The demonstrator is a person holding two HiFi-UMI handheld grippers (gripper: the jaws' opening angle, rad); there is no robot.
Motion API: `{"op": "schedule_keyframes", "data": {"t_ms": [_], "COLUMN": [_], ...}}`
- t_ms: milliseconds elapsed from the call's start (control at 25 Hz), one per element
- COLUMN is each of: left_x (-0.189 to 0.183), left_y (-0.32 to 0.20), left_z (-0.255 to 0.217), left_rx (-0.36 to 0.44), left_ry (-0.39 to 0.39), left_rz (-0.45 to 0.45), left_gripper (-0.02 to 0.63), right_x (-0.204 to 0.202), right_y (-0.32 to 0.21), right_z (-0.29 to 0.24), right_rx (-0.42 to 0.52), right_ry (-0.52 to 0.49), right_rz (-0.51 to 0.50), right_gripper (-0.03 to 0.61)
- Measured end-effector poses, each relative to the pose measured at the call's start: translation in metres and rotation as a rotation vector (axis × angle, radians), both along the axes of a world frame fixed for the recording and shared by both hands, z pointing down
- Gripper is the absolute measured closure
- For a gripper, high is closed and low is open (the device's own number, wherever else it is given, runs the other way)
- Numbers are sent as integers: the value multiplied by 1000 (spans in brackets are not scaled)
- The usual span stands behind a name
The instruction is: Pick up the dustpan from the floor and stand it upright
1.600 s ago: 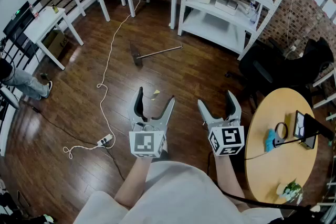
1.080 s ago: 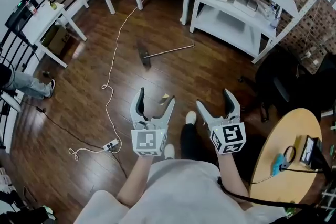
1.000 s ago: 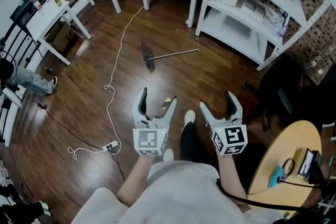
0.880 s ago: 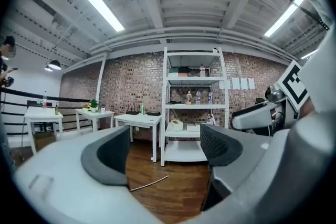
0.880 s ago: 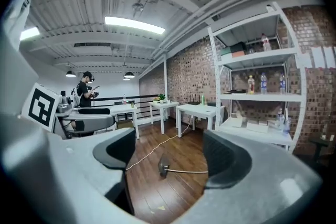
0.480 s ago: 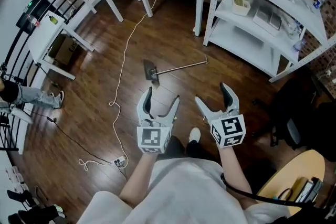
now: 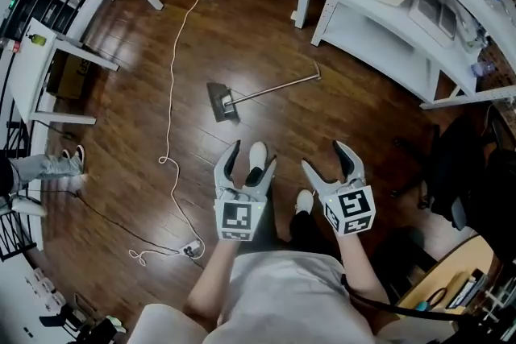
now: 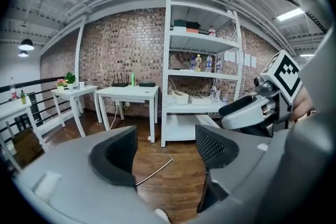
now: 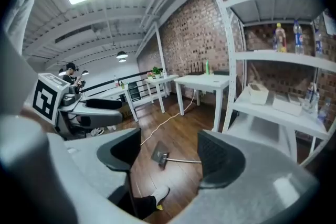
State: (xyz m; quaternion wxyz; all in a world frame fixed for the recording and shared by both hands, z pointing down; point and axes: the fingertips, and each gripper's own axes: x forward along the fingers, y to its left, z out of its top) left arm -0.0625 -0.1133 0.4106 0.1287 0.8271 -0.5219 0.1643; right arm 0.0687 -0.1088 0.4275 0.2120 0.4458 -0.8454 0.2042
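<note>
approach step, by the look of it: nothing picked up yet. dustpan (image 7: 222, 103) flat on the wood floor (image 7: 121, 133), pan end nearer the white cable (image 7: 171, 76), long thin handle running off towards the foot of the white shelf unit (image 7: 379, 12). well apart from both grippers, ahead of them, with a shoe (image 7: 256, 155) in between.

left gripper (image 7: 252, 154) held out low, fingers apart and closing, with nothing between them; only floor and the far stretch of handle showing through the gap in the left gripper view. right gripper (image 7: 323, 155) alongside, fingers spread wide, empty as well; in the right gripper view, the whole dustpan framed in the gap, farther along the floor.

next, most likely: step closer, bend down, and bring one gripper over the handle with open fingers either side of it. calls for a very low approach, given a slim handle apparently lying against the boards. then clamp, raise the free end and swing up until standing on the pan end. probably worth keeping the second gripper ready to steady. some risk of the pan end sliding on the smooth floor while tipping up.
</note>
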Motion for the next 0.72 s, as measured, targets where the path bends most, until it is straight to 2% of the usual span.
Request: {"op": "schedule_keyframes", "data": {"t_ms": [120,240,320,400,560,720], "left_x": [-17,-30,-30,-29,-12,25], "left_y": [-51,-98,-112,-132,-195,-247], "left_z": [51,118,169,219,324,454], "left_rx": [-68,-133,-203,-265,-272,-294], "left_ry": [-6,-28,-43,-48,-99,-155], "left_rz": [45,98,131,157,188,237], "left_gripper": [255,262,298,301,301,308], "right_x": [-21,-40,-42,-38,-17,11], "right_y": [-38,-89,-104,-116,-152,-193], "right_z": [50,99,140,183,280,385], "right_rx": [-82,-83,-112,-158,-247,-282], "right_ry": [8,0,34,72,89,84], "right_rz": [33,43,21,13,25,52], "right_gripper": [255,255,255,255,255,255]}}
